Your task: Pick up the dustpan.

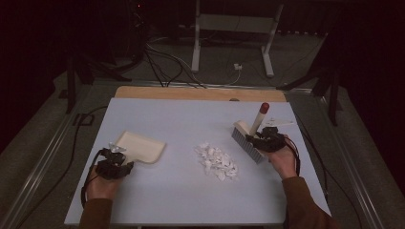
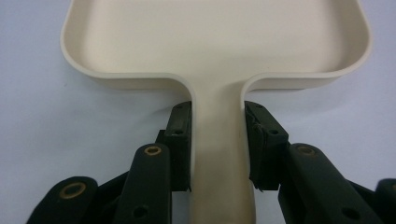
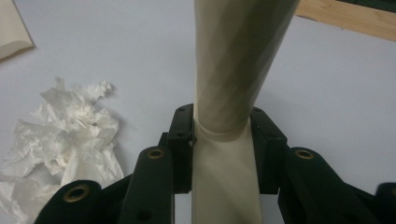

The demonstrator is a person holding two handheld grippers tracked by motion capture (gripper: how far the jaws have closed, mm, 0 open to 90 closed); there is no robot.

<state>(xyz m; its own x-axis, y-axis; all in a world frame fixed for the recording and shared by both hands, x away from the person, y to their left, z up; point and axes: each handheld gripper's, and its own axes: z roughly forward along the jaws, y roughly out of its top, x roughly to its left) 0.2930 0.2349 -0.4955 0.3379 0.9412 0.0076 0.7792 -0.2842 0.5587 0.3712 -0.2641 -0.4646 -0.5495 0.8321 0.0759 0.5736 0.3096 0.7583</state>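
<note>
Nearest the camera, the left gripper point(image 2: 217, 140) clamped the dustpan point(image 1: 142, 146) handle flat on the table, the right gripper point(image 3: 223, 140) clenched the brush point(image 1: 249, 141), so sweeping the paper scraps point(image 1: 217, 162) panward probably came next.

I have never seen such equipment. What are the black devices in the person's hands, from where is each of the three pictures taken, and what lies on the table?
A person sits at a pale table and holds a hand-operated tool with two black jaws in each hand.

The high view looks down from above. It shows the left gripper and the right gripper. The other two pictures come from small cameras riding on the grippers, looking along their jaws.

The left gripper is shut on the handle of a cream dustpan, which lies flat on the table. The right gripper is shut on the cream handle of a hand brush; the handle has a red tip and the bristles rest on the table.

Between them lies a pile of torn white paper scraps.
</note>
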